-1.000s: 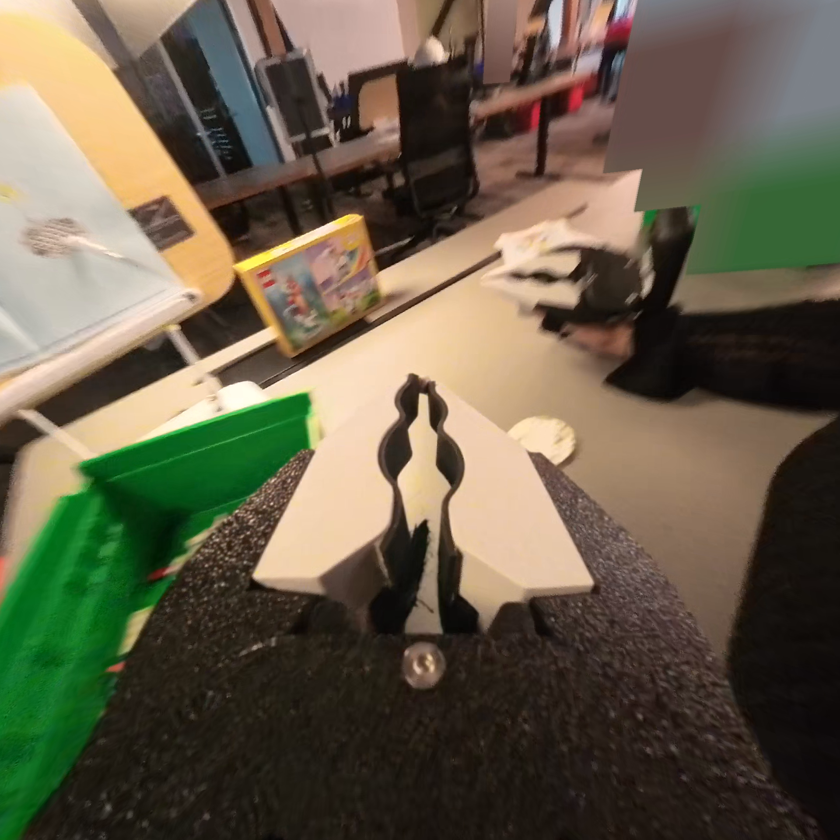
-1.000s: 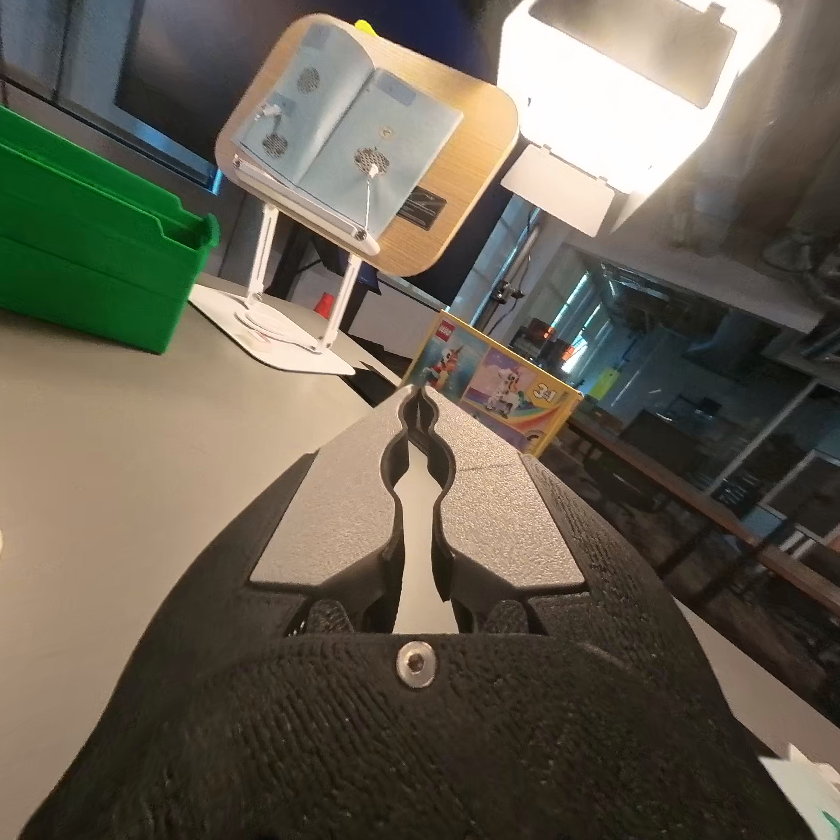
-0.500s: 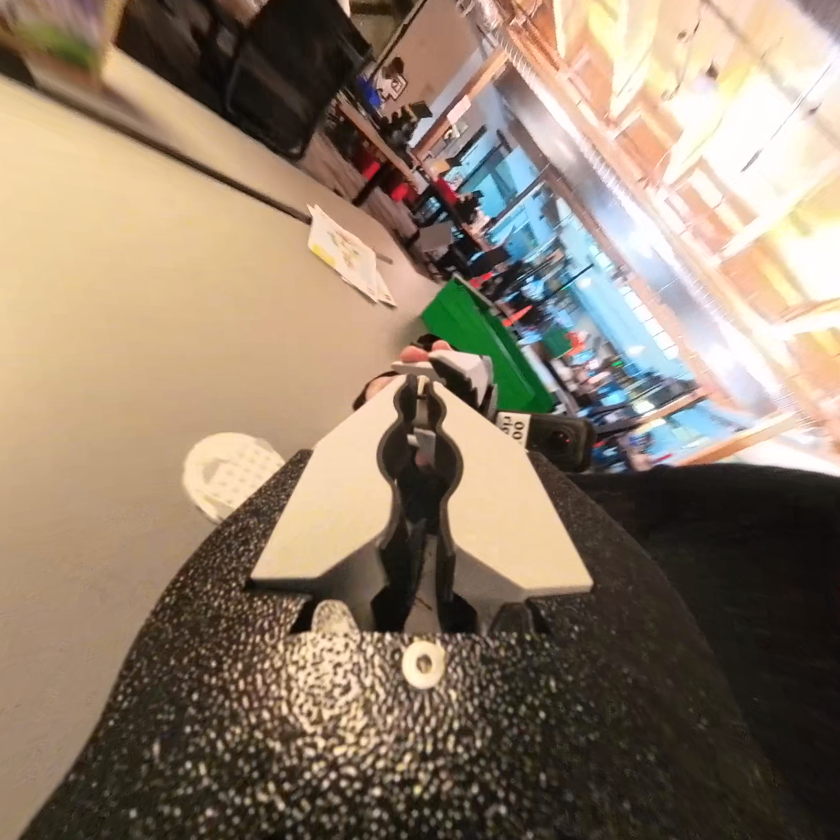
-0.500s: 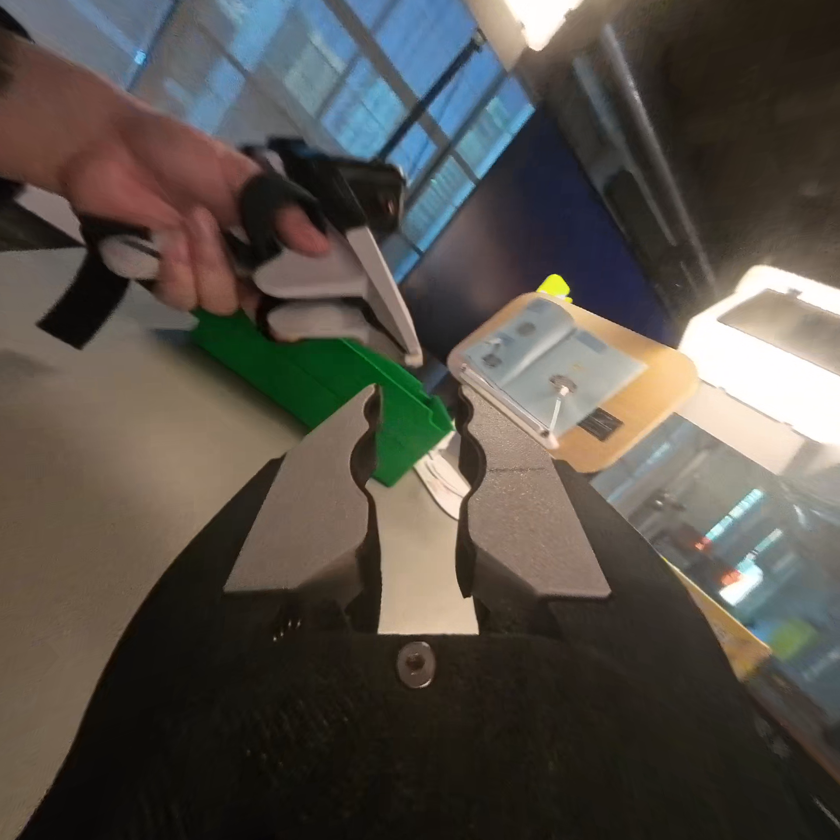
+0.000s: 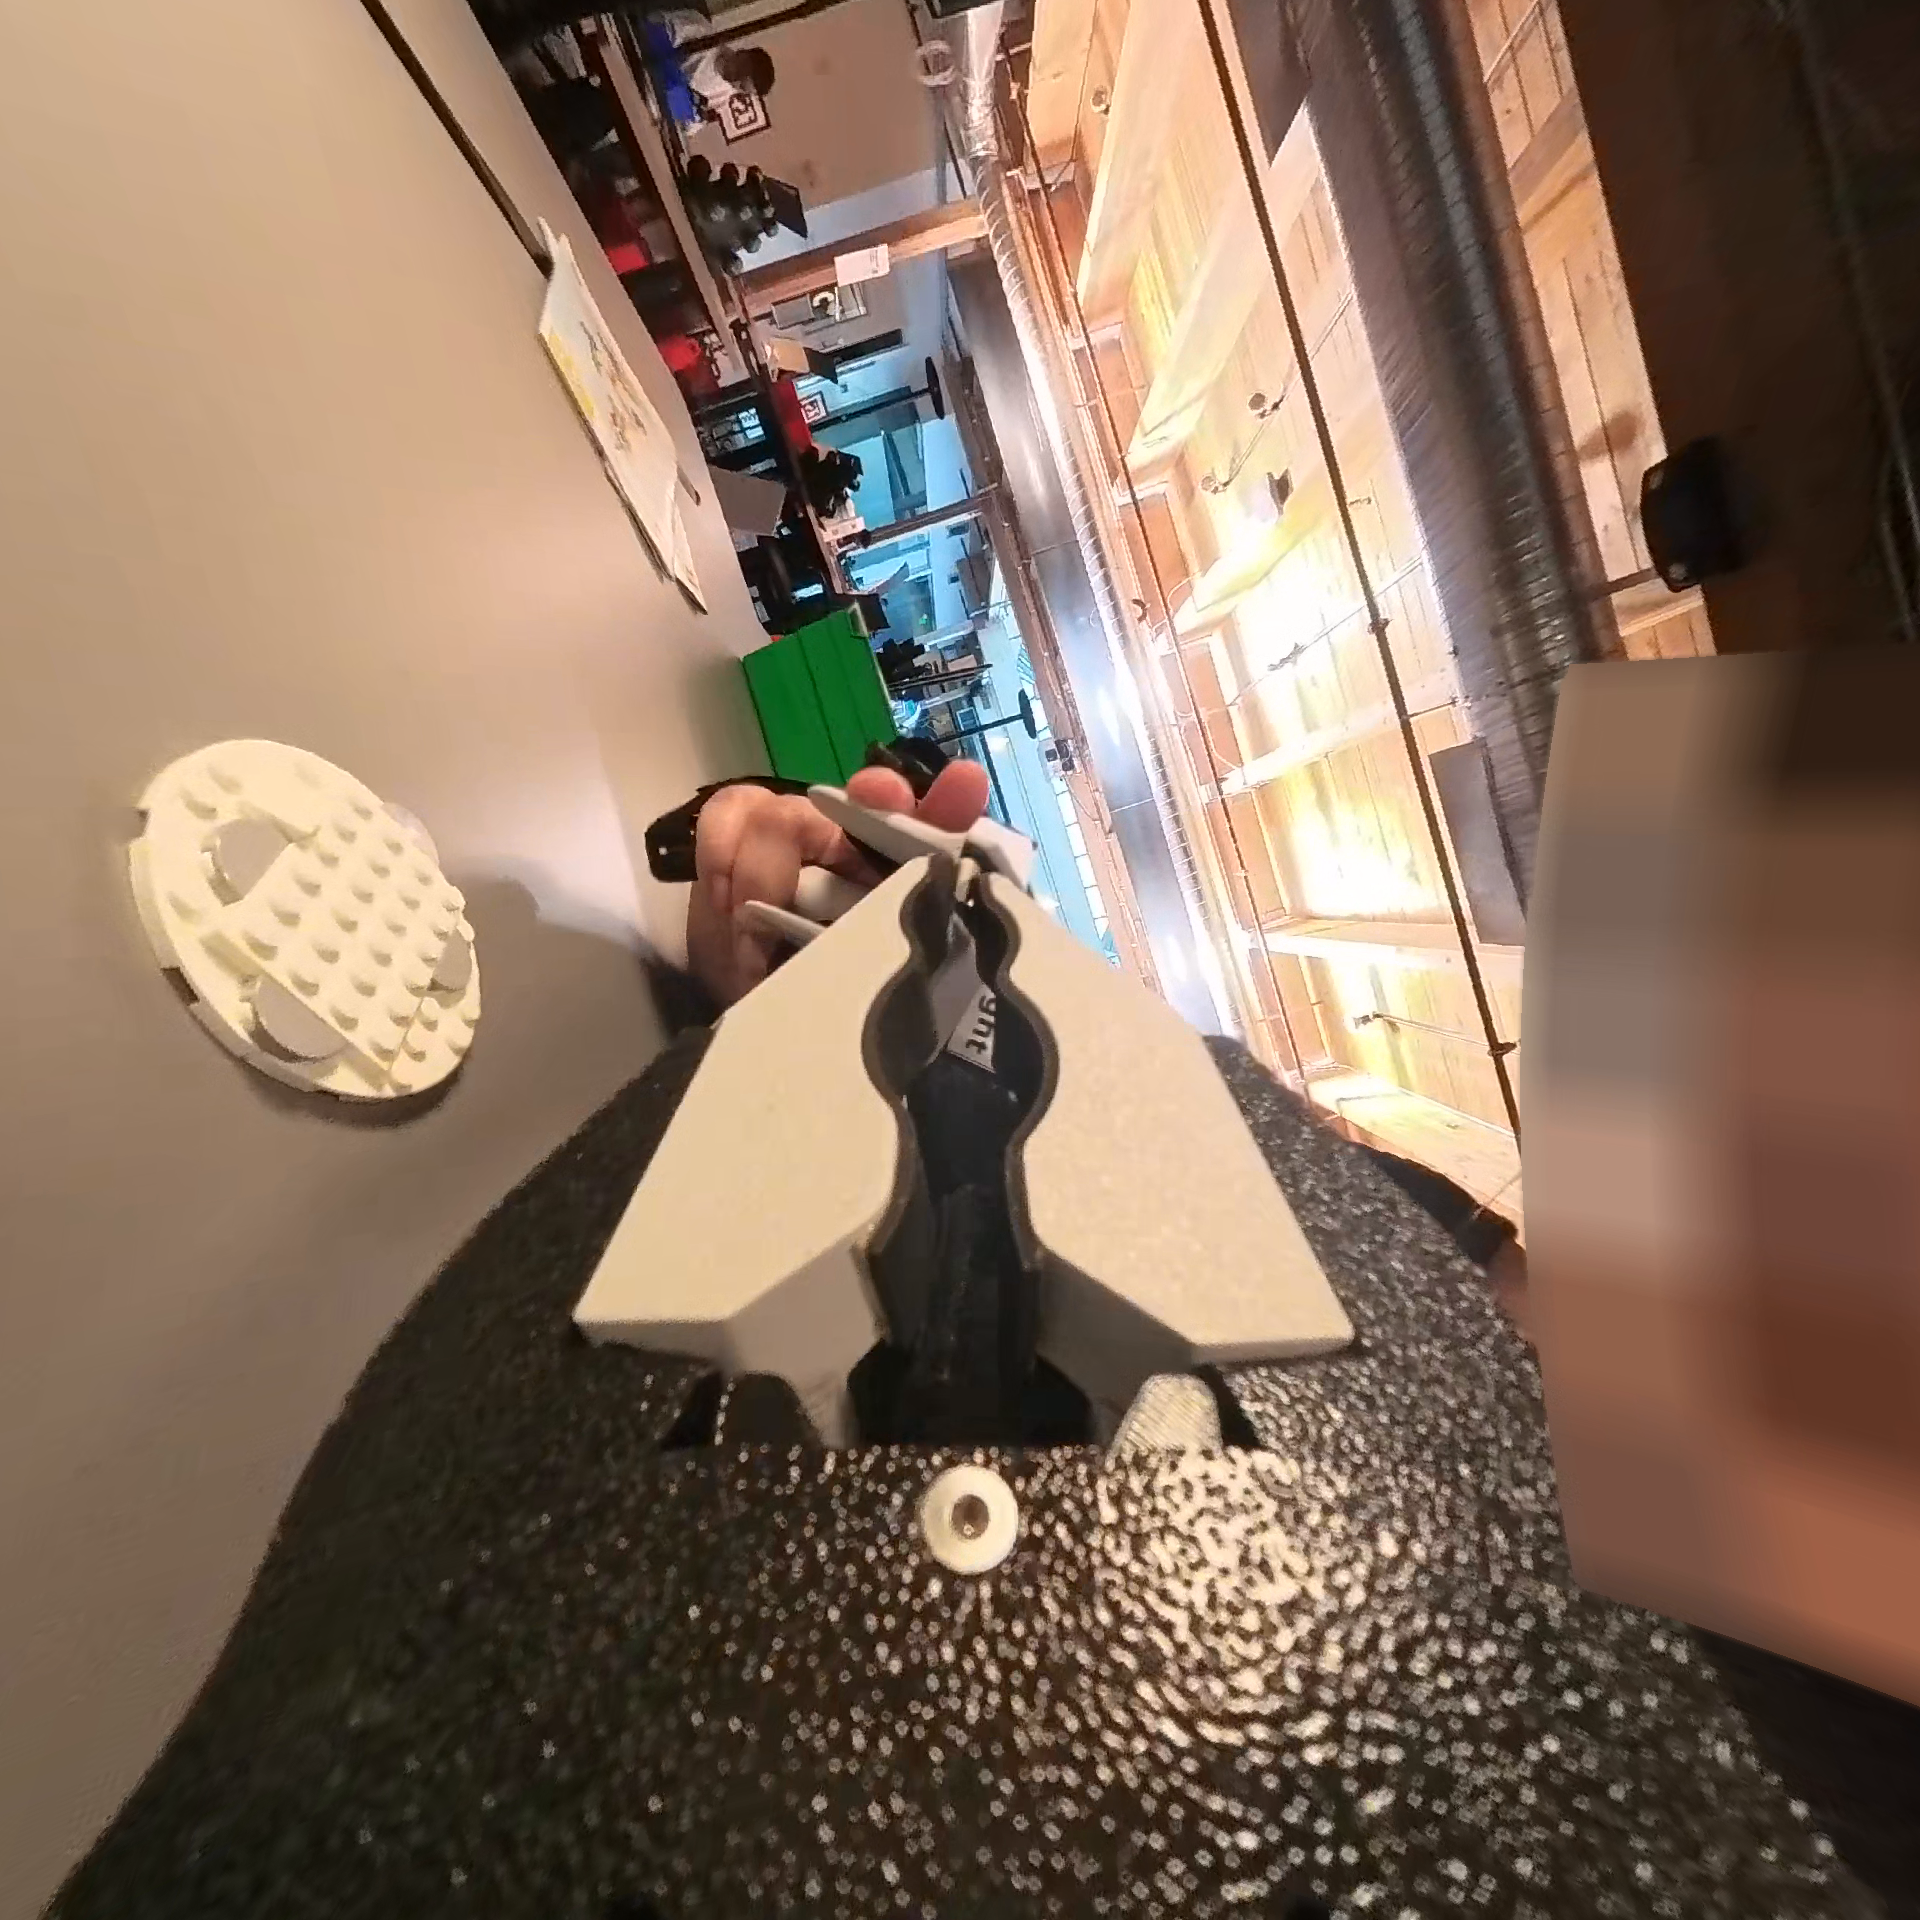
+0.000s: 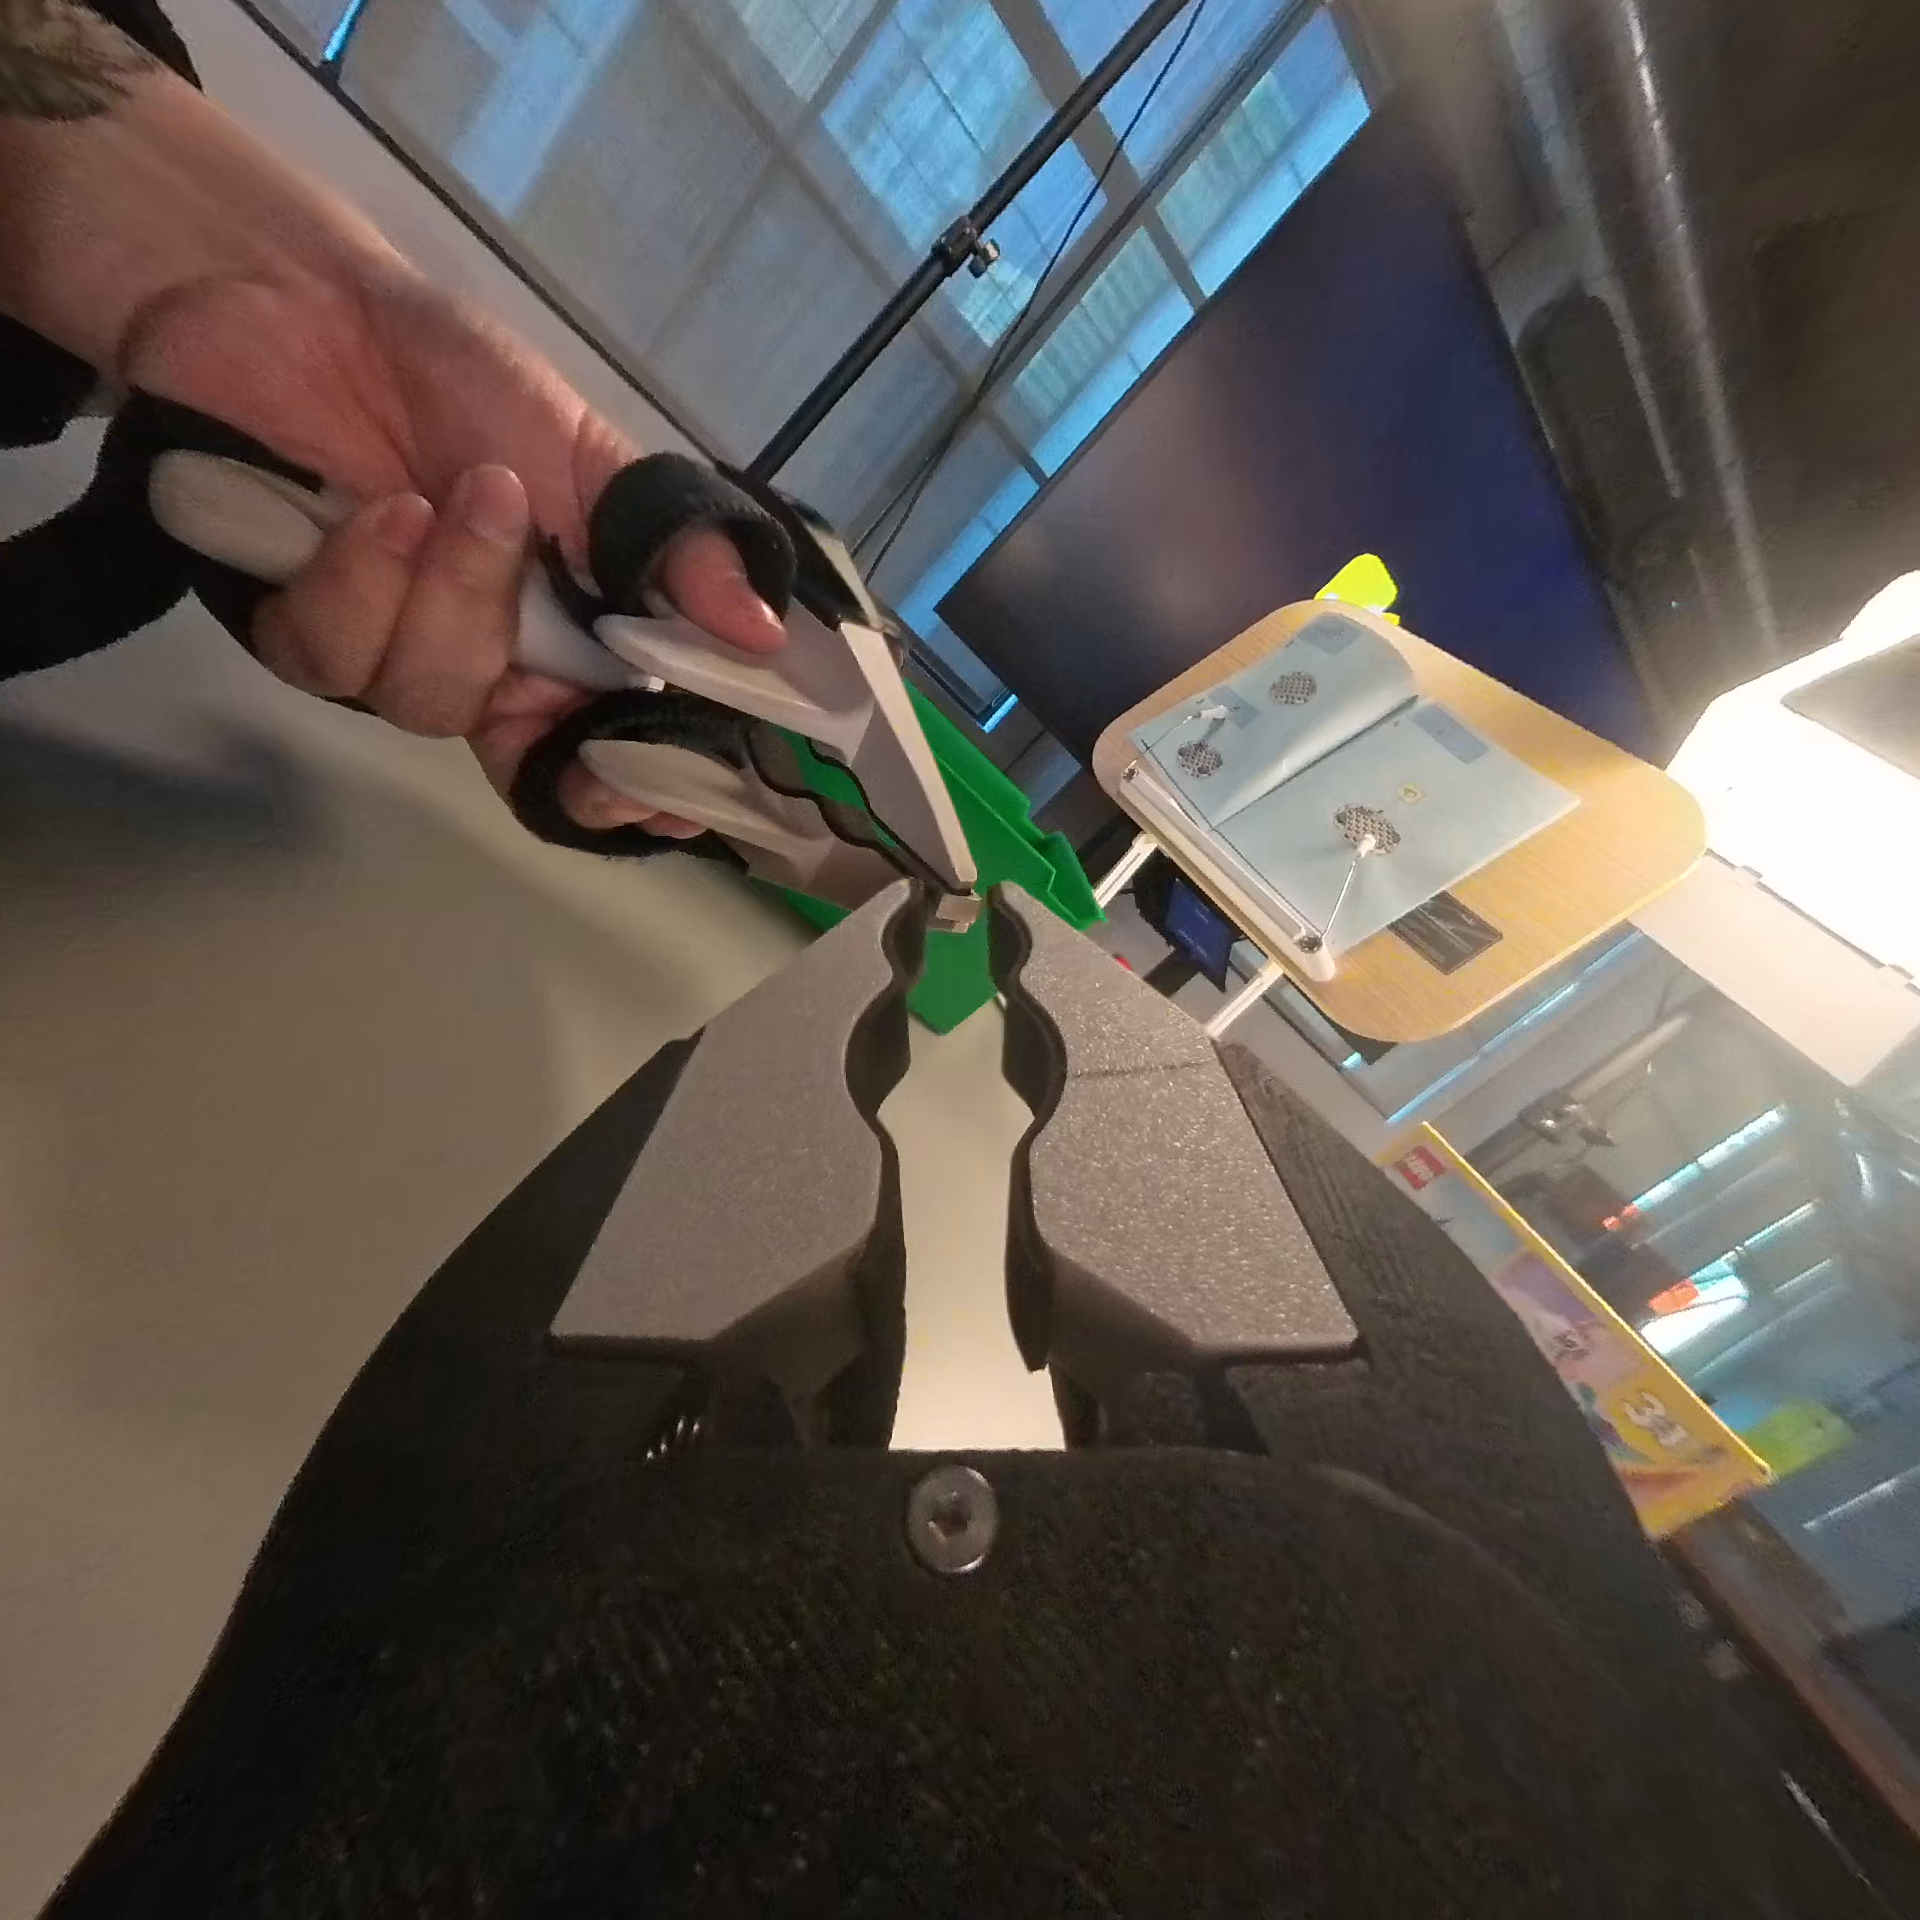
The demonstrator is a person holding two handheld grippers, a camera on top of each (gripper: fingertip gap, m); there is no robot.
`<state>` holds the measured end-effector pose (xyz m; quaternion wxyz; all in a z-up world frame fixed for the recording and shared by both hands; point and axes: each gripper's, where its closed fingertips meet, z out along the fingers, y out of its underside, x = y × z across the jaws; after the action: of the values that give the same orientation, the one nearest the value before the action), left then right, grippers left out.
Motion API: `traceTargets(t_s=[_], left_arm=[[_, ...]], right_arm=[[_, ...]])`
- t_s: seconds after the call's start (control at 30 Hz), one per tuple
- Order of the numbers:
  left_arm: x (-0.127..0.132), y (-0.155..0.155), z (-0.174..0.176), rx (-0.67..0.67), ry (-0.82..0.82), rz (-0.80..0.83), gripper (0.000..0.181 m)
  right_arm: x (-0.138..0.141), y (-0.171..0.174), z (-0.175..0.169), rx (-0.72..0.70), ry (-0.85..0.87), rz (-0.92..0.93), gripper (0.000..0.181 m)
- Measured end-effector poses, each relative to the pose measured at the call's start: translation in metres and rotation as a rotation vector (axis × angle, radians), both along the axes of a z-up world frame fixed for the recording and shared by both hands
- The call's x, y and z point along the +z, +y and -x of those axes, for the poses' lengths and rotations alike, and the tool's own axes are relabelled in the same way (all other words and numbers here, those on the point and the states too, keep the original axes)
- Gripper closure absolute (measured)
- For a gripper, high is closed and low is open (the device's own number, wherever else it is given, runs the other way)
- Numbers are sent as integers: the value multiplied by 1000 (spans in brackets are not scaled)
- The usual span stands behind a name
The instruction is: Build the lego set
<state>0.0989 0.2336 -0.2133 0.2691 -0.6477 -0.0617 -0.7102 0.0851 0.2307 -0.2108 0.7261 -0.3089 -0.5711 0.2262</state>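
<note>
- Grey tabletop (image 5: 260, 520) carries a round white studded plate (image 5: 312, 920).
- Left gripper (image 6: 940, 894), jaws pinching a small grey piece (image 6: 954, 912).
- Right gripper (image 6: 951, 909), jaws spread around that piece.

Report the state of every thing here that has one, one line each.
left gripper: shut on a small grey piece
right gripper: open, fingers on either side of that piece
round white plate: flat on the table, studs up, untouched
instruction booklet: open, clipped on its stand
lego box: standing on edge
</note>
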Motion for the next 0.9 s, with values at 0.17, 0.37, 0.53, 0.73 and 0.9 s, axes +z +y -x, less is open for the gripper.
traceTargets(t_s=[0.17,0.37,0.53,0.73,0.9], left_arm=[[-3,4,1,-2,-12,12,180],[-5,9,11,80,147,-111,123],[-33,8,14,51,512,-276,122],[-77,16,12,-34,980,-427,88],[-88,23,17,-85,1113,-485,90]], right_arm=[[-3,3,1,-1,-21,45,175],[-10,28,-8,-37,-73,179,175],[-67,61,-22,-64,-434,507,175],[-97,59,-31,-9,-657,654,175],[-105,60,-34,-15,-717,645,175]])
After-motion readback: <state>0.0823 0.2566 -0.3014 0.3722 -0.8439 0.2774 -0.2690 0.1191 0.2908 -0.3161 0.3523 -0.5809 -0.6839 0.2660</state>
